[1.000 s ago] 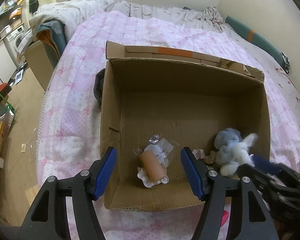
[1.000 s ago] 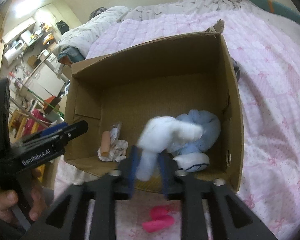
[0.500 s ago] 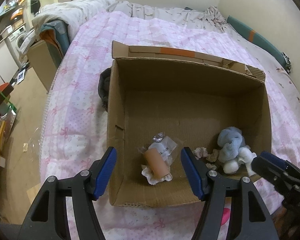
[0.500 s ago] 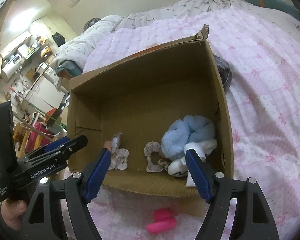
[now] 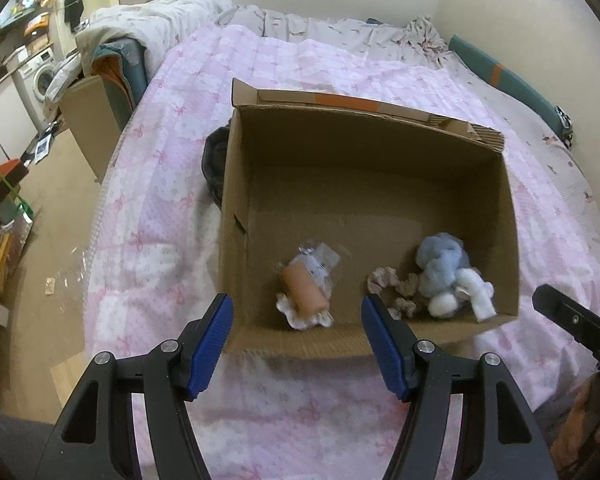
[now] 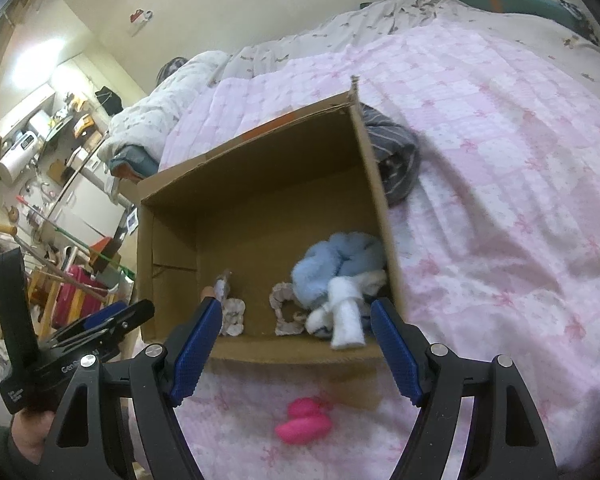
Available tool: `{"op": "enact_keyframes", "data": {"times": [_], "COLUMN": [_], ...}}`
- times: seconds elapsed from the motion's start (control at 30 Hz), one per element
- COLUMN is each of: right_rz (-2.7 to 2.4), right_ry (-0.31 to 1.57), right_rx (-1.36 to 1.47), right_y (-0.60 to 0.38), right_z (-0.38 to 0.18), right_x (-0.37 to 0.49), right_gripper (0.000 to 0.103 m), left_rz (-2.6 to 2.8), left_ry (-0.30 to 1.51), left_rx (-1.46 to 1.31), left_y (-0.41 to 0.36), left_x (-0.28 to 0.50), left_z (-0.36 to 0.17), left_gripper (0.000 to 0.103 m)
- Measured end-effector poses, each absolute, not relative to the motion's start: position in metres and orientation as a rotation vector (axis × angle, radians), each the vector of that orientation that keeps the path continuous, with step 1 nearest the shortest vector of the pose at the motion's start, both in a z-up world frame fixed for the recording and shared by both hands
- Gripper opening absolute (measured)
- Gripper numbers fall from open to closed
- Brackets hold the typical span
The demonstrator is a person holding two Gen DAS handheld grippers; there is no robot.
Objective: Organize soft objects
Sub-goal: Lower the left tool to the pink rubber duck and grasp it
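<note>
Pink patterned bedding (image 5: 152,216) carries an open cardboard box (image 5: 236,200), its far flap folded outward. Inside, against the near right corner, lie a blue fluffy toy (image 6: 332,264) and a white sock (image 6: 346,318) touching it, with a beige scrunchie (image 6: 284,308) just beside them. A tan roll (image 5: 304,292) on a frilly cloth sits near the near wall, left of centre; the box floor beyond is bare. Both the left gripper (image 5: 296,344) and right gripper (image 6: 296,344) hover outside the near rim, jaws spread with nothing between them. A pink duck (image 6: 304,420) lies on the bedding before the box, and dark striped cloth (image 6: 392,160) touches its right wall.
</note>
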State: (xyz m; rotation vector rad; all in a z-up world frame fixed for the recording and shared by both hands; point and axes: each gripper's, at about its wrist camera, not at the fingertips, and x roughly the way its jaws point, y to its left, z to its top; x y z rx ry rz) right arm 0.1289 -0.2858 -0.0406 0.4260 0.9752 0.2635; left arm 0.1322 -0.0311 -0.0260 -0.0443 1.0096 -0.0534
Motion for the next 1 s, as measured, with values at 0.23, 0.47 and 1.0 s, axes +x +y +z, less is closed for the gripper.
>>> {"op": "enact_keyframes", "data": {"times": [0.23,0.47,1.0], "right_rz": [0.262,0.158,0.111], "right_ry": [0.993,1.093,1.122], "right_rx": [0.490,0.603,0.622], "right_y": [-0.311,-0.331,-0.339], "right_z": [-0.038,-0.061,-0.068], "right_x": [0.106,0.093,0.090], "right_gripper": [0.081,0.081,0.081], "left_rz": [-0.079,-0.175,-0.312], "left_ry": [1.050,1.167,1.320], "left_rx": [-0.057,-0.061,0.109], "left_y": [-0.050,-0.088,-0.167], "left_x": [0.111,0.084,0.094], "left_z": [-0.030,-0.060,-0.141], "left_gripper": [0.064,0.064,0.064]}}
